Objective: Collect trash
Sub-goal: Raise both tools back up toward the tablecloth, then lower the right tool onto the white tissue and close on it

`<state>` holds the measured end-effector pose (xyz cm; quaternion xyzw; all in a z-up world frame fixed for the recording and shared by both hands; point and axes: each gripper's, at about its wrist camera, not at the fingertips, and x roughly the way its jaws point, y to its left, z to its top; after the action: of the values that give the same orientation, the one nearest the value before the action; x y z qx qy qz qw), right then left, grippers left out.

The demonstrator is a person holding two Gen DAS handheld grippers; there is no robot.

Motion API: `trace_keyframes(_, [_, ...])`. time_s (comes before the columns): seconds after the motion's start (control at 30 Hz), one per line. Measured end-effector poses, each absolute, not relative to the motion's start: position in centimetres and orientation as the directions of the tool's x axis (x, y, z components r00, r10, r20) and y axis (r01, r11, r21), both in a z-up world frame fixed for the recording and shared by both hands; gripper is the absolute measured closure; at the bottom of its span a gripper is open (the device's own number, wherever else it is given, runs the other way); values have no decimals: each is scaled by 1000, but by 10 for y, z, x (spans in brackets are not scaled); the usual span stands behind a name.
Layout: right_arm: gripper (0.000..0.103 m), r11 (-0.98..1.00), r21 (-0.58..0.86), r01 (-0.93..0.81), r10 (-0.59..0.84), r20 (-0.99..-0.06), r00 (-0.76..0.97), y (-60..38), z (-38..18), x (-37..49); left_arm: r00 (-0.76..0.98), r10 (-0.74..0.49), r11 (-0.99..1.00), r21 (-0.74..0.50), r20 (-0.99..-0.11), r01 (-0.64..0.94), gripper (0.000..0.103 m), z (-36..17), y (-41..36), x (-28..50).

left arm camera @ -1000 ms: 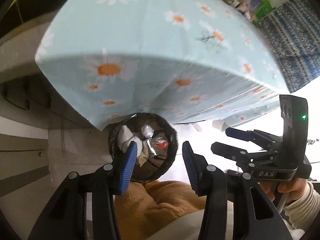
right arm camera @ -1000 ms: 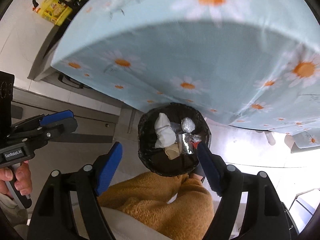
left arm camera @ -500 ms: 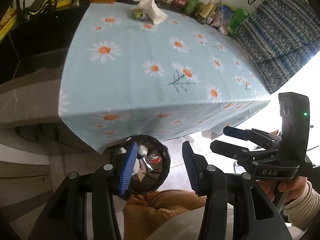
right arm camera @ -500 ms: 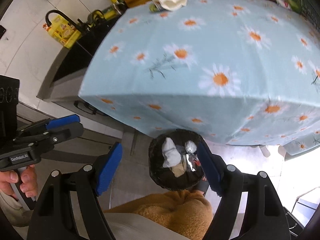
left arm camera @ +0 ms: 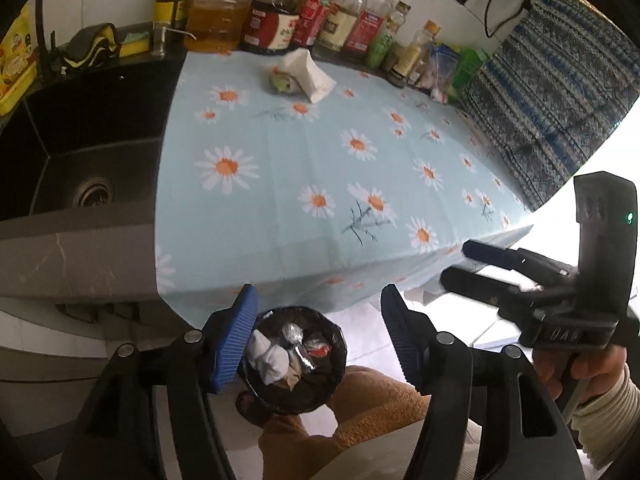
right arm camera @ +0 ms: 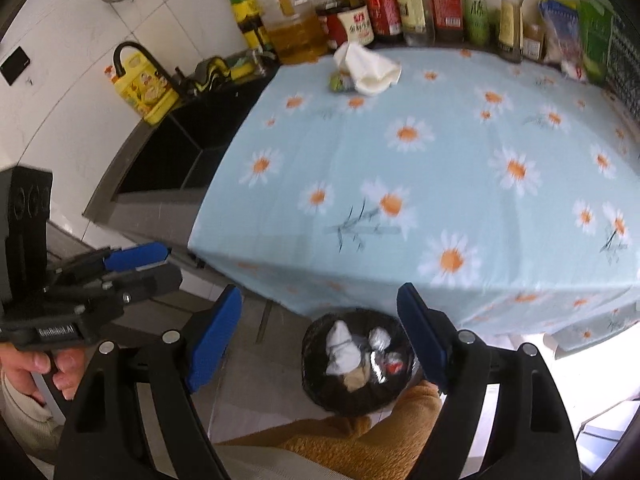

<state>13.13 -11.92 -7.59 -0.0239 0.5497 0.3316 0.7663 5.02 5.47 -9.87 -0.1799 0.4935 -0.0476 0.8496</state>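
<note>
While both grippers hang out over the front edge of the table (left arm camera: 280,184), neither holds anything. Seen from its own camera, the left gripper (left arm camera: 316,334) has its blue pads spread wide, the space between them empty. The right gripper (right arm camera: 320,338) is parted just as wide and also carries nothing; it shows again off the table's front right corner (left arm camera: 476,264) in the left view.

Below the table's front edge stands a round black bin (right arm camera: 360,364), which already contains a white tissue wad (right arm camera: 340,346), a ball of foil (right arm camera: 380,338) and a scrap with red on it (right arm camera: 394,366).

Far across the table, near its back edge, lies a crumpled white napkin (left arm camera: 310,74) with a small green wrapper (left arm camera: 282,82) touching its left side. Behind them a row of bottles (left arm camera: 320,12) lines the wall. Left of the table sits a dark sink (left arm camera: 80,152).
</note>
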Motion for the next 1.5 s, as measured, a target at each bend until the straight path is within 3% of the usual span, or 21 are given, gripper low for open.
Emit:
trace_keyframes(0.2, [14, 755, 300, -583, 497, -842, 211, -112, -60, 173, 549, -214, 928, -344, -808, -144, 41, -88, 63, 60])
trace_keyframes(0.83, [11, 520, 345, -781, 599, -800, 45, -40, -72, 381, 528, 65, 810, -265, -847, -524, 41, -79, 56, 136])
trace_keyframes(0.93, [11, 476, 355, -805, 602, -799, 4, -25, -81, 402, 507, 102, 788, -241, -856, -567, 35, -75, 48, 143])
trace_keyframes(1.23, [11, 432, 337, -836, 532, -844, -65, 18, -135, 439, 476, 158, 745, -212, -865, -633, 35, -68, 36, 163])
trace_keyframes(1.5, [11, 407, 462, -788, 535, -820, -205, 21, -162, 452, 463, 171, 724, -208, -869, -658, 35, -67, 30, 171])
